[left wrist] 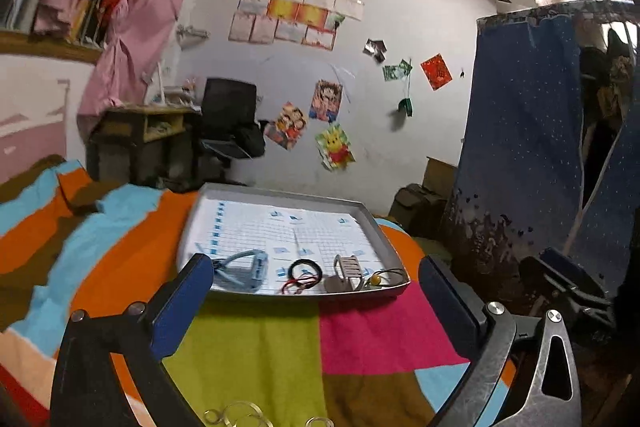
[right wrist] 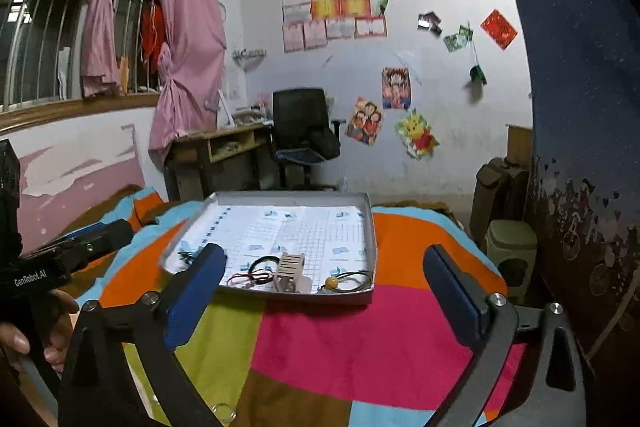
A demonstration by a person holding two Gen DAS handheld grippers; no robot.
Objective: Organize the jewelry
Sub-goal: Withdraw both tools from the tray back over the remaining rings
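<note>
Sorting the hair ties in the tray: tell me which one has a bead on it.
The thin dark hair tie in the tray's near right corner: a yellow bead sits on it. The black hair tie and red one are plain.

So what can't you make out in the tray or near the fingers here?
- Light blue item: left view, partly behind a finger; right view, hidden.
- Clear rings: cut off by the bottom edge.
- Red cord and tray paper print: too small, blurred.

tray point(left wrist: 372, 223) lies on bedspread point(left wrist: 360, 331); inside, hair clip point(left wrist: 347, 273) right of hair tie point(left wrist: 305, 269).
</note>
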